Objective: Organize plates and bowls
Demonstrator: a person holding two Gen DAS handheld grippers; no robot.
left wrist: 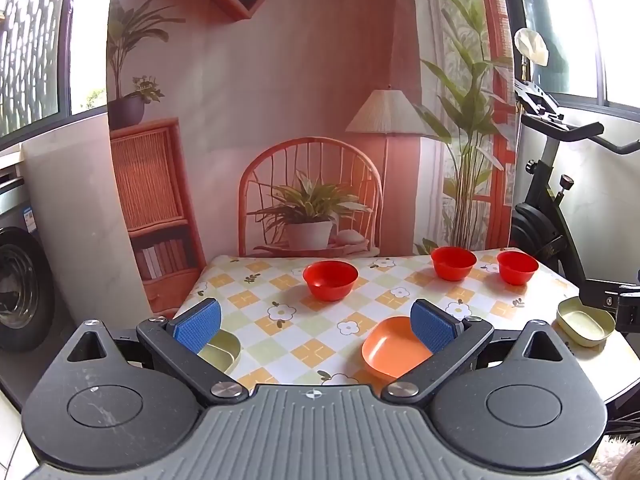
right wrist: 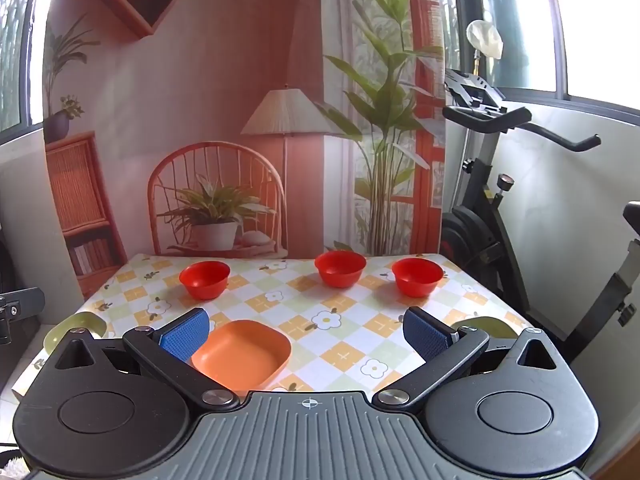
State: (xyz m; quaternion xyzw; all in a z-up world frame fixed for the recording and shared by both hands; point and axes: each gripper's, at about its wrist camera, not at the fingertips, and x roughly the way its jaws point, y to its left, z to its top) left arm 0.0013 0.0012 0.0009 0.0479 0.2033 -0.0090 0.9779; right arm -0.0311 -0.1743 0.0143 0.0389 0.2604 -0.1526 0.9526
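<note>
At the bottom of the left wrist view, the left gripper has its two blue-padded black fingers spread wide and holds nothing. It hangs above the near edge of a table covered with a checked yellow, green and white cloth printed with flowers. Just behind the right finger lies a shallow orange square plastic plate, partly hidden by that finger. Behind the left finger, at lower left, a pale green shallow dish peeks out. At the right edge of the frame sits a second pale green shallow dish, near the table's corner. Farther up the frame three round red plastic bowls stand upright and apart: one in the centre, two toward the upper right.

At the bottom of the right wrist view, the right gripper also has its blue pads set wide apart and empty. The orange plate lies just beside its left finger, on the cloth. One green dish shows at far left, the other behind the right finger. The three red bowls run in a row across the middle of the frame.

Behind the table hangs a printed backdrop of a wicker chair, lamp and plants. A black exercise bike stands at the right.
</note>
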